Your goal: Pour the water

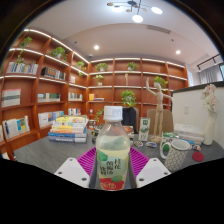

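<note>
A clear bottle (pixel 113 148) stands upright between the fingers of the hand-held gripper (pixel 113 172), over a grey table (pixel 45 152).

Along the left wall, wooden shelves (pixel 35 85) carry books and small potted plants, and a stack of books (pixel 69 128) lies on the table just left of the bottle. In the middle, the bottle, with its white cap and green-and-white label, sits between the two pink pads (pixel 88 160); the fingers look closed against its sides, holding it. Just right of it stand a small box (pixel 144 127) and a white mug (pixel 177 152) with a green pattern. Further right are a wooden jointed figure (pixel 156 108) and a pale statuette (pixel 209 110), well beyond the fingers.
</note>
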`<state>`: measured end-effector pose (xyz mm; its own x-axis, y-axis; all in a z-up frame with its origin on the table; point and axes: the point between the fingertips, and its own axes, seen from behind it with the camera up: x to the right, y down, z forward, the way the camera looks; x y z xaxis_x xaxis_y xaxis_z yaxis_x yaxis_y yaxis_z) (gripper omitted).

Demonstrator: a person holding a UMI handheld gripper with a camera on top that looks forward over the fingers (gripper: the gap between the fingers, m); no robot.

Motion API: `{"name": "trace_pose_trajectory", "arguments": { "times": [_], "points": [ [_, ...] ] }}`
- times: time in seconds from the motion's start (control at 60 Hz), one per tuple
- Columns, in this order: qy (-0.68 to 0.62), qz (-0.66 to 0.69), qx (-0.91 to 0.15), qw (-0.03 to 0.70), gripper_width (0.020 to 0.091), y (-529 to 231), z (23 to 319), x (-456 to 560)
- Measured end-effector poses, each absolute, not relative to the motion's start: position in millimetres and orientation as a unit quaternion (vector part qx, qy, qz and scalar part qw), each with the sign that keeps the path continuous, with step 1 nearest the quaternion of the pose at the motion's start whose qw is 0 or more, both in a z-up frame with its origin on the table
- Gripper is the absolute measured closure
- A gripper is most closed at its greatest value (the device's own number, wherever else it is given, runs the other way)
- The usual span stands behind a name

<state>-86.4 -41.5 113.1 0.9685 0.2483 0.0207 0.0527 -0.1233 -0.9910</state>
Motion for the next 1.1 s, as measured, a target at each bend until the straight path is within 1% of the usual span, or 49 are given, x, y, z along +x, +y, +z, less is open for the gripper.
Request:
{"name": "trace_pose_trajectory", "arguments": {
  "times": [0.067, 0.083, 0.15, 0.167, 0.333, 0.4, 0.55, 0.633, 0.65, 0.75, 0.783, 0.933, 1.1],
  "points": [
    [-0.102, 0.076, -0.741, 0.66, 0.0671, -41, 114, -87],
    [-0.1, 0.078, -0.739, 0.661, 0.0691, -41, 114, -86],
    [-0.09, 0.089, -0.734, 0.668, 0.0714, -37, 113, -85],
    [-0.09, 0.089, -0.733, 0.668, 0.0735, -37, 114, -85],
    [-0.095, 0.095, -0.738, 0.661, 0.0737, -38, 112, -87],
    [-0.072, 0.11, -0.746, 0.653, 0.0738, -33, 112, -77],
    [0.042, 0.186, -0.758, 0.624, 0.0738, -16, 118, -52],
    [0.12, 0.247, -0.746, 0.606, 0.0737, -7, 126, -32],
    [0.137, 0.257, -0.744, 0.602, 0.0737, -7, 133, -32],
    [0.232, 0.344, -0.701, 0.58, 0.0737, 7, 140, -4],
    [0.262, 0.374, -0.683, 0.569, 0.0737, 6, 149, 2],
    [0.373, 0.491, -0.59, 0.521, 0.0737, 18, 170, 25],
    [0.464, 0.574, -0.501, 0.453, 0.0738, 36, 175, 45]
  ]
}}
